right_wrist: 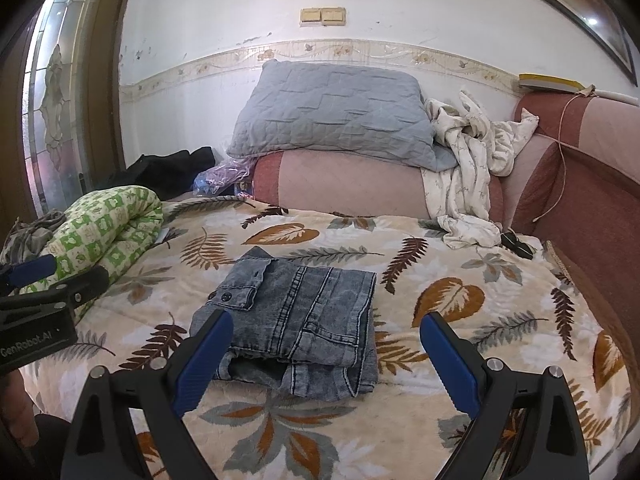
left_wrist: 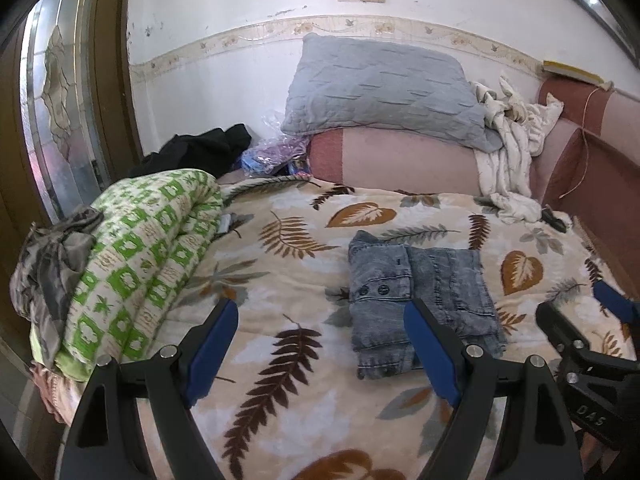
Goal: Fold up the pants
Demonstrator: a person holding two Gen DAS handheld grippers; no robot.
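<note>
The grey-blue denim pants (left_wrist: 420, 300) lie folded into a small flat stack on the leaf-print blanket (left_wrist: 280, 264); they also show in the right wrist view (right_wrist: 296, 316). My left gripper (left_wrist: 320, 320) is open and empty, above the blanket just left of the pants. My right gripper (right_wrist: 326, 334) is open and empty, held over the near edge of the pants. The right gripper also shows at the right edge of the left wrist view (left_wrist: 576, 304), and the left gripper at the left edge of the right wrist view (right_wrist: 52, 276).
A rolled green-and-white quilt (left_wrist: 140, 256) lies at the left with grey clothes (left_wrist: 52, 256) on it. A grey pillow (left_wrist: 384, 88) sits on a pink bolster (left_wrist: 400, 160) at the back, with a white cloth (left_wrist: 508, 140) beside it. Pink sofa cushions (right_wrist: 580, 200) line the right side.
</note>
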